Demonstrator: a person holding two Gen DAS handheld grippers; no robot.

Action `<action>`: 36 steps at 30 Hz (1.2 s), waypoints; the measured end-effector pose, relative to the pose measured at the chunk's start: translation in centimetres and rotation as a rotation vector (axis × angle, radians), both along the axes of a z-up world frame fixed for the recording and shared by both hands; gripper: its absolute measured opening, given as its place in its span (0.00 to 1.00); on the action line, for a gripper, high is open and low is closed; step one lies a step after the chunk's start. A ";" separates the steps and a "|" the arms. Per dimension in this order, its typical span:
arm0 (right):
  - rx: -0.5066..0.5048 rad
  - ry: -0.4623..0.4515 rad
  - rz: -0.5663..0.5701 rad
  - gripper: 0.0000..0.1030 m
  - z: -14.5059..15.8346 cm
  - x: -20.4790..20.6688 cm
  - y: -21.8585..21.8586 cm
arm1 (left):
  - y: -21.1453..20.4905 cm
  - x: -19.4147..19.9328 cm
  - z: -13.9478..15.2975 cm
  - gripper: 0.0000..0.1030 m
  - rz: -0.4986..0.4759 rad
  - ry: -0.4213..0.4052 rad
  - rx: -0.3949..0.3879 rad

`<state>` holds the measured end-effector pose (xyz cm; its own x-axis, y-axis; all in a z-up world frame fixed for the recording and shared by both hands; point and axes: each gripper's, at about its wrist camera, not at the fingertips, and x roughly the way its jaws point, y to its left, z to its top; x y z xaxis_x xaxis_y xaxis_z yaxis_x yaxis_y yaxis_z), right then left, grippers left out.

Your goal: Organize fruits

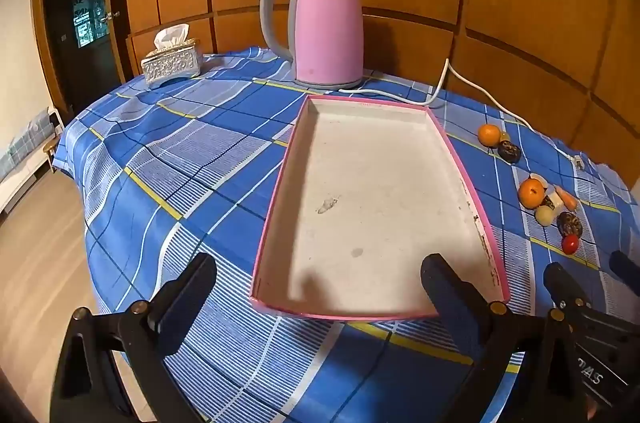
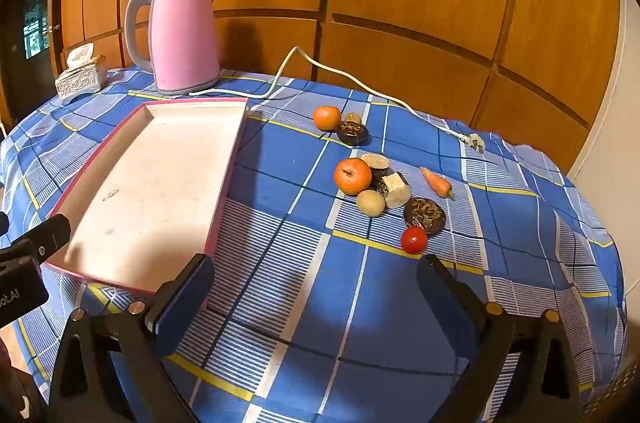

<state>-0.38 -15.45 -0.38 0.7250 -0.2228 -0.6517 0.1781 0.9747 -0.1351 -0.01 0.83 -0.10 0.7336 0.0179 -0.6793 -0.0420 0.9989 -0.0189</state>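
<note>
A shallow white tray with a pink rim [image 1: 456,151] [image 2: 230,159] lies empty on the blue checked tablecloth. To its right sit small fruits: a near orange [image 2: 353,176] [image 1: 531,193], a far orange [image 2: 327,117] [image 1: 489,135], a red tomato [image 2: 414,239] [image 1: 570,243], a small carrot [image 2: 437,181], a pale round fruit [image 2: 370,202], two dark brown fruits [image 2: 425,215] [image 2: 352,132] and cut pale pieces [image 2: 396,189]. My left gripper [image 1: 320,287] is open over the tray's near end. My right gripper [image 2: 316,283] is open, short of the tomato, with nothing between its fingers.
A pink electric kettle [image 1: 328,27] [image 2: 184,35] stands behind the tray, its white cord and plug [image 2: 474,141] trailing right past the fruits. A silver tissue box [image 1: 171,63] sits at the far left. Wooden panels back the table; the table edge drops off left.
</note>
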 end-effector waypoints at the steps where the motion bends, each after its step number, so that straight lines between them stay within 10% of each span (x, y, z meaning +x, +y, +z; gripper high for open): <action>1: 0.003 -0.009 0.001 1.00 -0.1 -0.7 -0.2 | -0.1 0.0 0.1 1.00 -0.001 -0.002 0.002; 36: -0.003 -0.017 0.023 1.00 -0.2 -0.8 0.3 | -0.3 -0.1 0.3 1.00 0.000 -0.011 -0.004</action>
